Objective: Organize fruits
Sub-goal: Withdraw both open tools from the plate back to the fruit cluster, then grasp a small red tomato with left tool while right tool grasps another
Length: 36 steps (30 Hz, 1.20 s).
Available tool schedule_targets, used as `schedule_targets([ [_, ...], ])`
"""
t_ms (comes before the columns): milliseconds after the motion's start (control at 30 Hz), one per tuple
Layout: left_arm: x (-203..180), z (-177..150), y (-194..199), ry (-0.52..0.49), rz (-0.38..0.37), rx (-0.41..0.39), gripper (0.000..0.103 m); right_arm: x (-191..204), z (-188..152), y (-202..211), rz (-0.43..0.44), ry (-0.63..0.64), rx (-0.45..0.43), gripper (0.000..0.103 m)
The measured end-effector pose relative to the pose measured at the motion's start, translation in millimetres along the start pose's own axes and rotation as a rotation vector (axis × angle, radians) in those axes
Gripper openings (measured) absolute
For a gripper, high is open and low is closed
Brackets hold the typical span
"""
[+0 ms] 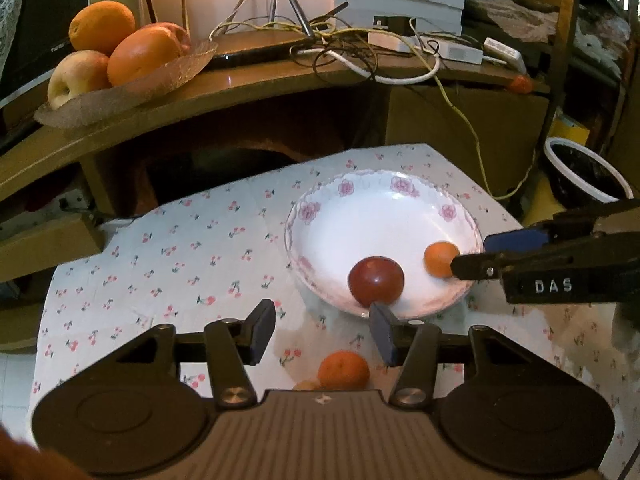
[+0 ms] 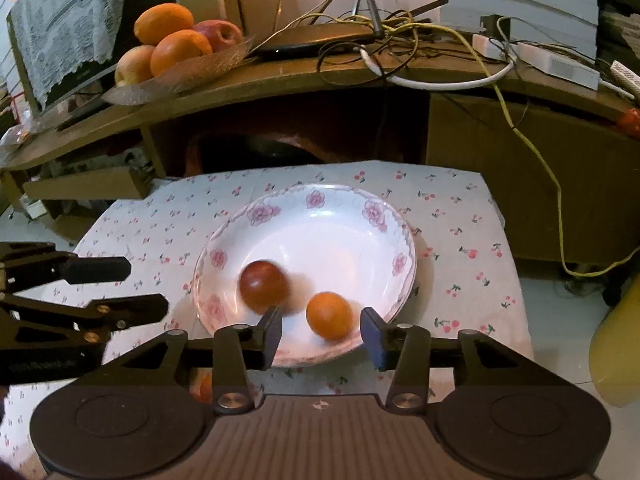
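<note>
Two fruits are already lying in the flowered plate (image 2: 320, 204): a dark red fruit (image 2: 264, 286) and a small orange (image 2: 329, 315). At least one more small orange (image 1: 343, 369) is sitting on the cherry-print cloth (image 1: 180, 248), outside the plate, so the job is looking only partly done. Something orange is also peeking out beside it, low under the left tool's body, but I cannot tell what it is.

The right tool (image 2: 321, 336) is hovering at the plate's near rim with its jaws standing apart. The small orange in the plate is lying just ahead of the gap, a little toward the right finger, with no pad pressing on it. The red fruit is sitting ahead and to the left of this tool, close to its left finger; it is looking blurred, so it may be rolling.

The left tool (image 1: 322, 334) is also standing with its jaws apart and holding nothing. The red fruit is lying just beyond its right finger, inside the plate, while the loose orange is sitting close under it, between the fingers and nearer the tool's body.

The fruits are looking round, smooth and small against the plate, the red one glossy with a highlight, the oranges matt. Being round on a sloped dish, they are likely to roll when nudged.

A glass dish of large fruit (image 1: 132, 80) is resting on the wooden shelf (image 1: 280, 80) far ahead of both tools.
</note>
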State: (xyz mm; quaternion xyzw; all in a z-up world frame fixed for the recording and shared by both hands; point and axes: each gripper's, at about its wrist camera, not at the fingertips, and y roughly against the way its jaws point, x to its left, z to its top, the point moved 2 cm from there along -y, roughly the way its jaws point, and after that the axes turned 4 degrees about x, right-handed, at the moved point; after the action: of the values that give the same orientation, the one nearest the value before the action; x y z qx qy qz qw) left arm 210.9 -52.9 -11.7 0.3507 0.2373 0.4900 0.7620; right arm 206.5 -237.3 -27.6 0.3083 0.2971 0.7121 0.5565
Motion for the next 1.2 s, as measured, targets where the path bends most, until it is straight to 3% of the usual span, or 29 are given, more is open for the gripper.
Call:
schedule_targets([
  [300,7.9,-25.0,17.8,-0.052,-0.011,0.026,0.057,15.2,-9.7,9.0,0.044,0.054,0.015,0.045],
  [600,11.4,-62.3,14.5,-0.11,-0.024,0.114,0.057,41.1,-38.2,6.0,0.102,0.152,0.102,0.045],
  [1200,-0.1,-72.5,-6.1,-0.156,-0.066,0.171,0.057,63.3,-48.9,-9.6,0.181,0.219,0.174,0.045],
])
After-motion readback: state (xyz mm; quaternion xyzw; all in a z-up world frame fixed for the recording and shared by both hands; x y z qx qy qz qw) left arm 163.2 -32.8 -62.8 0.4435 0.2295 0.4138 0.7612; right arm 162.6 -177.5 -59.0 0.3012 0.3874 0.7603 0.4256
